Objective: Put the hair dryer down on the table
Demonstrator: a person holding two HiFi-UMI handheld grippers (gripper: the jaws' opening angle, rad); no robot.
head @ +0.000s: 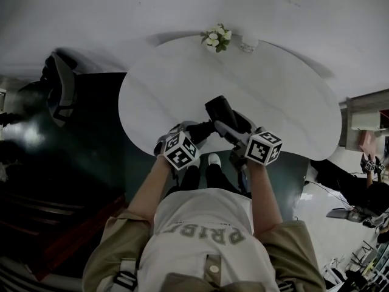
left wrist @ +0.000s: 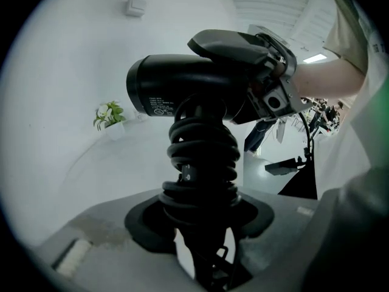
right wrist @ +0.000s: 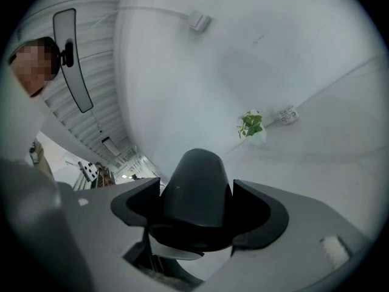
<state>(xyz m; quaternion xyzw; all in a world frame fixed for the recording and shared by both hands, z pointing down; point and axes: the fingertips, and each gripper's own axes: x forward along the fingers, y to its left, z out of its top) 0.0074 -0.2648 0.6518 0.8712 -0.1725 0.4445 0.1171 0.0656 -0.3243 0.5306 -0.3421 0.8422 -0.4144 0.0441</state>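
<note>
A black hair dryer point(head: 222, 115) hangs over the near edge of the white round table point(head: 182, 84), held by both grippers. My left gripper point(head: 197, 131) is shut on its handle, which has the black cord coiled round it point(left wrist: 200, 157). In the left gripper view the handle runs between the jaws point(left wrist: 200, 224), with the barrel point(left wrist: 176, 90) above. My right gripper point(head: 236, 131) is shut on the barrel. The tapered black end point(right wrist: 197, 184) sits between its jaws point(right wrist: 197, 221). The right gripper's head point(left wrist: 273, 87) shows clamped on the barrel's far side.
A small white pot of flowers point(head: 217, 38) and a small pale object point(head: 248, 44) stand at the table's far edge by the wall. A dark bag or chair point(head: 58, 87) sits on the floor to the left. Another person point(head: 372, 163) is at the far right.
</note>
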